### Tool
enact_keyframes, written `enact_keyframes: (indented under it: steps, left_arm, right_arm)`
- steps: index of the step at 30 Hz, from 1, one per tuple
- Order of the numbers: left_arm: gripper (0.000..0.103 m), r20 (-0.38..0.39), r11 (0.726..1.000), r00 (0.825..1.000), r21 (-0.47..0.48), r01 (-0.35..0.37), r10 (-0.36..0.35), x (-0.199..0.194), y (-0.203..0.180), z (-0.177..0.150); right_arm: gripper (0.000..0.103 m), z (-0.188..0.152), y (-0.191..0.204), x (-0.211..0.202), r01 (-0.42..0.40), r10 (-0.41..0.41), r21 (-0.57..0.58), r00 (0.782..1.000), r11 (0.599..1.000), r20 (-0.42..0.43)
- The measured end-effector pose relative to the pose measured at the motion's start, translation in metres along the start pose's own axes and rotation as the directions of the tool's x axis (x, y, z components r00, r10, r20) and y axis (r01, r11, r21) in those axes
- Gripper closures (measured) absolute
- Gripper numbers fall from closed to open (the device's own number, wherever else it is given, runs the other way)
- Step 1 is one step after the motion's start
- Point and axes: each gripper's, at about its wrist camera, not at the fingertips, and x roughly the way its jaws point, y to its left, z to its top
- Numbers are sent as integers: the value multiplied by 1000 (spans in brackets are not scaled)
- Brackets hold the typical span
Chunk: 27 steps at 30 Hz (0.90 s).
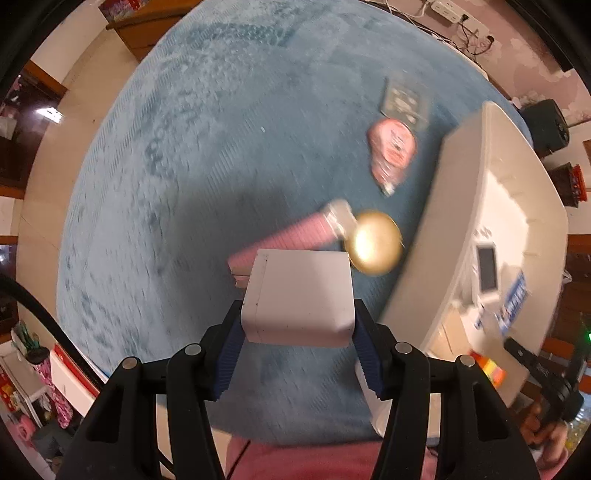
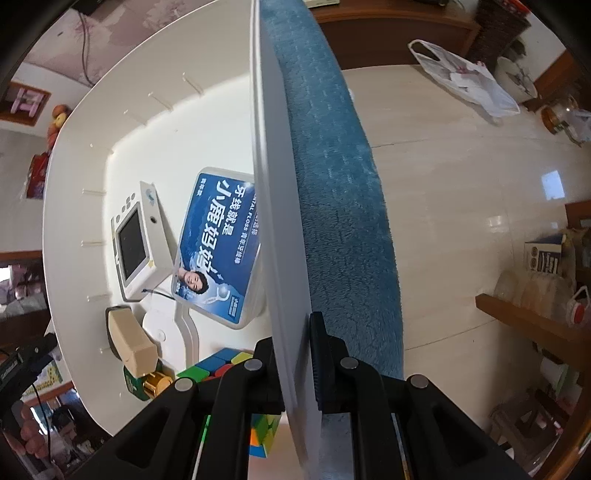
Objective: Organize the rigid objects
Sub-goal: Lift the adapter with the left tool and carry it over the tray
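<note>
My left gripper [image 1: 297,325] is shut on a white box-shaped block [image 1: 299,295] and holds it above the blue rug [image 1: 184,166]. On the rug lie a pink ribbed tube with a gold round end [image 1: 376,242], a pink packet [image 1: 391,147] and a dark flat card [image 1: 404,99]. A white storage bin [image 1: 476,206] stands at the right. My right gripper [image 2: 295,373] is shut on the bin's wall [image 2: 280,221]. Inside the bin are a small white screen device [image 2: 136,243], a blue floss box [image 2: 218,247], a beige block [image 2: 131,343] and a colour cube [image 2: 221,365].
Tiled floor [image 2: 461,184] surrounds the rug. A white plastic bag [image 2: 461,77] lies on the floor. Wooden shelves with jars [image 2: 535,306] stand at the right. A power strip with cables [image 1: 450,11] lies beyond the rug.
</note>
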Motion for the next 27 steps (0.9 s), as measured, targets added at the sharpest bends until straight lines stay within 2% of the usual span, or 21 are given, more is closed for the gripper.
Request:
enact_keyframes:
  steps: [6, 15, 24, 27]
  left_arm:
    - [44, 6, 999, 1000, 40, 6, -7, -20, -26, -33]
    - [44, 64, 988, 996, 142, 55, -65, -36, -106, -16]
    - [44, 108, 961, 986, 258, 94, -126, -35, -146, -40]
    - [44, 103, 947, 983, 300, 113, -149, -31, -160, -51]
  right_arm:
    - [91, 0, -2, 1, -10, 9, -45, 1000, 999, -12]
    - [89, 0, 1, 1, -26, 25, -91, 999, 995, -22]
    - [89, 1, 0, -1, -40, 37, -116, 999, 992, -26]
    - [88, 2, 0, 0, -43, 40, -122, 999, 992, -26]
